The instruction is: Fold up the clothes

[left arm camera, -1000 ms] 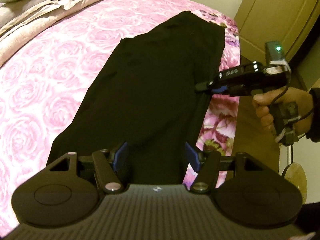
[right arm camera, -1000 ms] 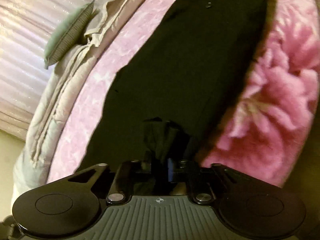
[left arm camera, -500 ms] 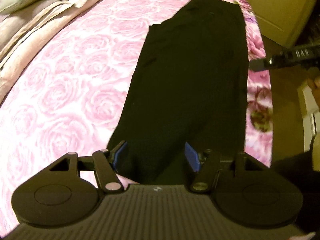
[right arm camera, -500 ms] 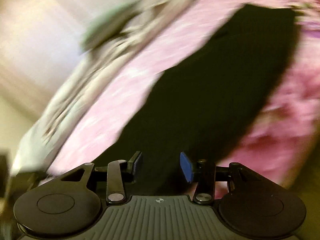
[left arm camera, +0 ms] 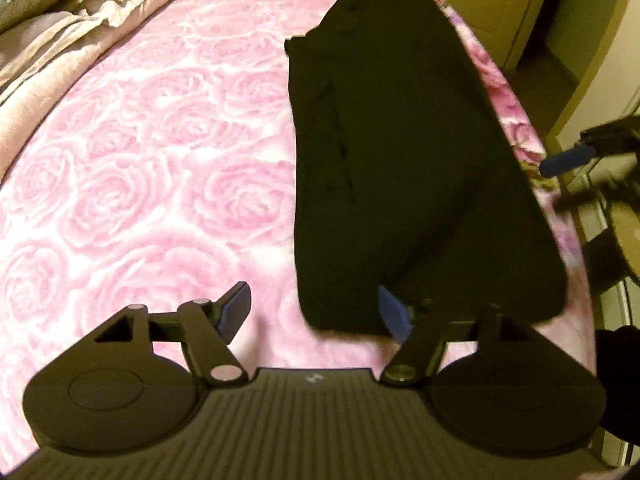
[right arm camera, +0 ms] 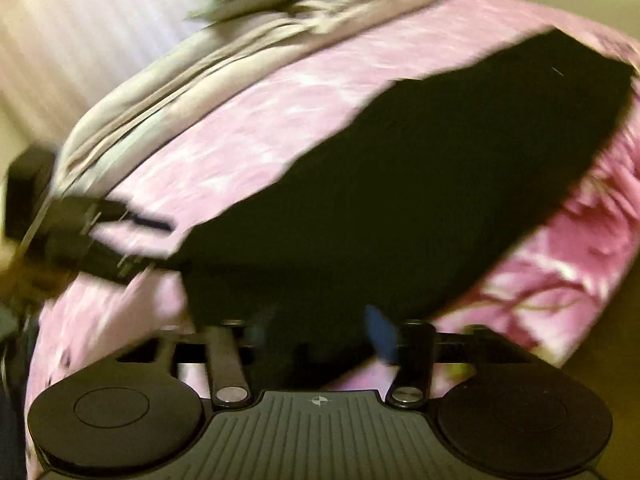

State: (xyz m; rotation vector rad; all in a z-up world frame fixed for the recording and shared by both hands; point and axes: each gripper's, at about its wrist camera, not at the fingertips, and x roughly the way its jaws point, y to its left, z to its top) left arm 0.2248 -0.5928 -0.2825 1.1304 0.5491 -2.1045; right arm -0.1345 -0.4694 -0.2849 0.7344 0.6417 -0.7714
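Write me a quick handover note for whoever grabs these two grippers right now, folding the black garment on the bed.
Left gripper: open, jaws still widening, holding nothing, over the pink bedspread at the garment's near end.
Right gripper: jaws opening, nothing visibly gripped, blurred.
Black garment: lying flat in a long narrow strip along the bed's right edge, apparently folded lengthwise already.
Left: probably fold it end to end and smooth it.
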